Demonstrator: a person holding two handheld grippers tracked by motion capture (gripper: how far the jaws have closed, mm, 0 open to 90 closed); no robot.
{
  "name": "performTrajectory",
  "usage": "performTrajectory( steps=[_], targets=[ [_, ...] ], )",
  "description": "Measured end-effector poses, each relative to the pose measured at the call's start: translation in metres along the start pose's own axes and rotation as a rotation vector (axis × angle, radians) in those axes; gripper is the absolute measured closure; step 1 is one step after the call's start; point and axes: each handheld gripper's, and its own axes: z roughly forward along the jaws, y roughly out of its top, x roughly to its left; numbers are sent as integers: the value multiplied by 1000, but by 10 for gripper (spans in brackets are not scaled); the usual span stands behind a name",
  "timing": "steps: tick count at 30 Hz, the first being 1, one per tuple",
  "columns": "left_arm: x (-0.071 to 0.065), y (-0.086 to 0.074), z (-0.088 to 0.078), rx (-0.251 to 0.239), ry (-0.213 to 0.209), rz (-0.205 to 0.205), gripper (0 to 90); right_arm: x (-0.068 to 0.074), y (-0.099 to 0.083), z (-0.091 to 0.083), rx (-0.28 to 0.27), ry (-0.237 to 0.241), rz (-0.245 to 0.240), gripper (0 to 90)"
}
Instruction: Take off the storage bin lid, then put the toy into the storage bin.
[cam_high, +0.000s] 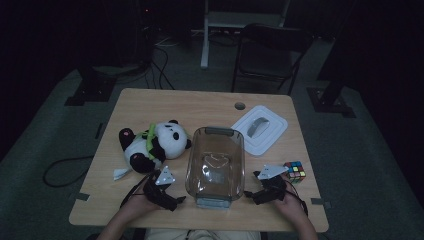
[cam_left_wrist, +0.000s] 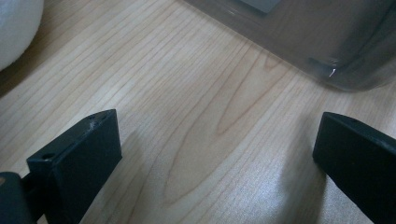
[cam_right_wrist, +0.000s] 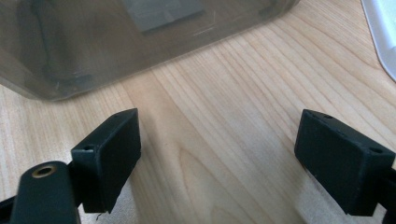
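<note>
A clear plastic bin (cam_high: 215, 161) stands at the middle of the wooden table, with grey handles at its near and far ends. A panda plush (cam_high: 153, 143) lies to its left. A white lid (cam_high: 260, 129) rests at the back right, and a colour cube (cam_high: 295, 171) sits near the right edge. My left gripper (cam_high: 174, 200) rests on the table left of the bin's near end, open and empty. My right gripper (cam_high: 251, 196) lies right of that end, open too. The bin's wall (cam_left_wrist: 322, 42) shows ahead of the left jaws and the bin's wall (cam_right_wrist: 140, 42) ahead of the right jaws.
A dark folding chair (cam_high: 270, 52) and a white stand (cam_high: 220, 22) are beyond the table's far edge. Cables (cam_high: 65, 167) trail on the floor at the left. Bare wood lies behind the bin and along the front edge (cam_high: 200, 222).
</note>
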Motion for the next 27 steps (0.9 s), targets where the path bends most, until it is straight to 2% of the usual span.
performTrajectory(
  steps=[4,27],
  targets=[
    [0,0,0,0,0,0,17,2,-1,-1,0,-26,24,140],
    [1,-1,-1,0,-12,13,17,2,-1,-1,3,-24,20,127]
  ],
)
